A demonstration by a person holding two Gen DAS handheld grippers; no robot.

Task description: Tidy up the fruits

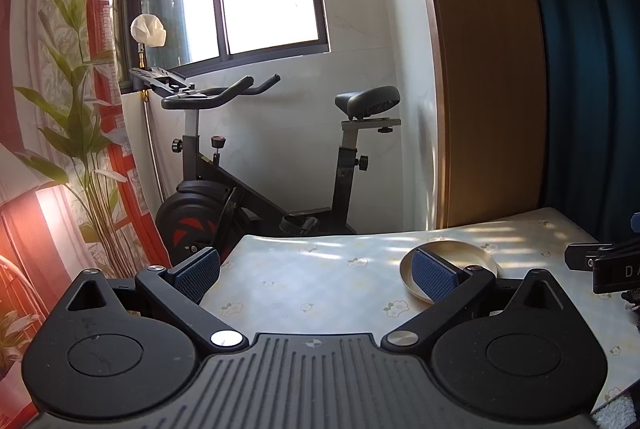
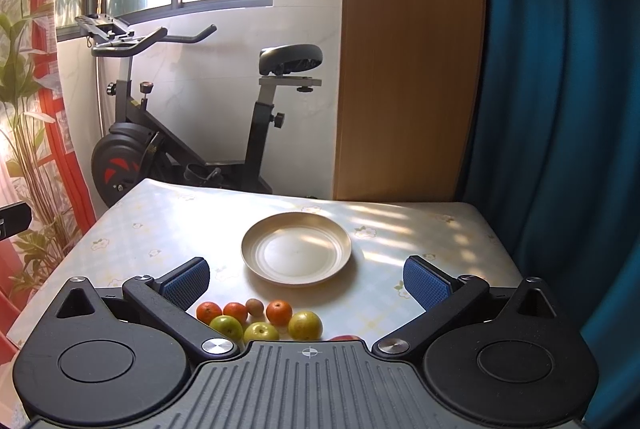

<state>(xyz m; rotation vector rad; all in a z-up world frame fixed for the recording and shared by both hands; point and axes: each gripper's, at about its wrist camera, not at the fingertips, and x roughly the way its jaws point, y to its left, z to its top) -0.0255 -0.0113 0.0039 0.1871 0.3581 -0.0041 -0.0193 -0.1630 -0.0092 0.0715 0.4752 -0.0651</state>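
In the right wrist view an empty round metal plate (image 2: 296, 248) sits mid-table. Just in front of my open, empty right gripper (image 2: 306, 283) lie three oranges (image 2: 279, 311), three green apples (image 2: 305, 325), a small brown fruit (image 2: 254, 307) and a red fruit (image 2: 345, 338) mostly hidden by the gripper body. In the left wrist view my left gripper (image 1: 316, 275) is open and empty above the table's left part; the plate (image 1: 460, 256) lies behind its right finger. The right gripper's black body (image 1: 604, 261) shows at the right edge.
The table (image 2: 168, 229) has a pale floral cloth. An exercise bike (image 2: 168, 133) stands beyond the far edge. A wooden cabinet (image 2: 404, 69) and a blue curtain (image 2: 560, 109) are to the right, a plant (image 1: 76, 133) and red curtain to the left.
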